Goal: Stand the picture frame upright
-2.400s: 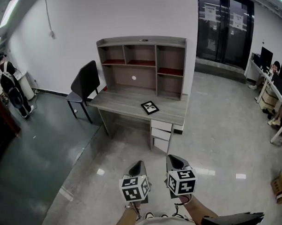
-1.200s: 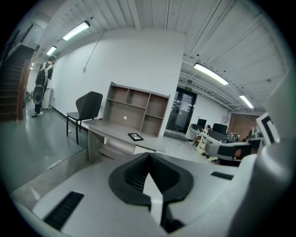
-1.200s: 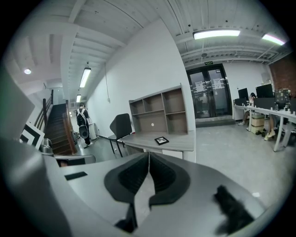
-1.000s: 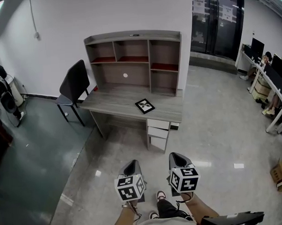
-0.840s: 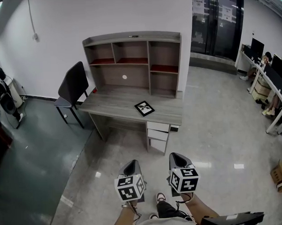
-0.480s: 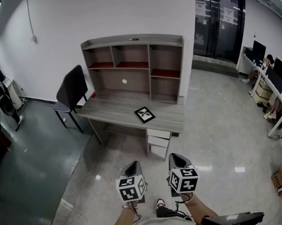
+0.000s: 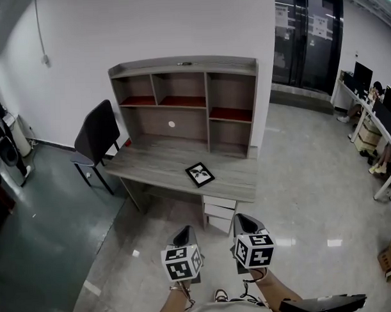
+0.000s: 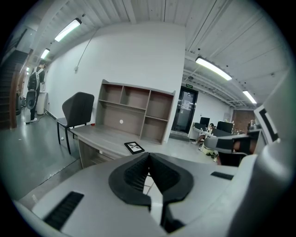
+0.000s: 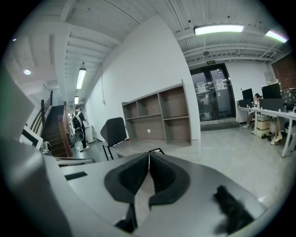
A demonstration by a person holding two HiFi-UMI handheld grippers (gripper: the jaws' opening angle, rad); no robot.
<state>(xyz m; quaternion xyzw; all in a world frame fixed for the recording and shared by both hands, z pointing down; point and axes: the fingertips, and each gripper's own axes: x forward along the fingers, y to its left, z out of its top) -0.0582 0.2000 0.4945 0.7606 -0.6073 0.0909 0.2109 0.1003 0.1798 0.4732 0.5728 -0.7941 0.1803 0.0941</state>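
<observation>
A small black picture frame [image 7: 200, 174] lies flat on the grey desk [image 7: 157, 165], near its right end; it also shows in the left gripper view as the picture frame [image 8: 134, 147]. Both grippers hang low over the floor, well short of the desk. My left gripper [image 7: 184, 232] is shut with nothing in it, and so is my right gripper [image 7: 243, 220]. In the left gripper view the left gripper [image 8: 148, 156] has its jaws pressed together, and the right gripper [image 9: 148, 155] looks the same in its own view.
A shelf hutch [image 7: 184, 101] stands on the desk's back. A black chair [image 7: 95, 133] sits at the desk's left end, drawers [image 7: 218, 212] under its right end. A person [image 7: 1, 136] stands far left. Other desks [image 7: 383, 123] are at the far right, glass doors [image 7: 307, 39] behind.
The view has closed in on the desk, which sits lower and larger in the head view now. Both grippers keep the same place and stay shut.
</observation>
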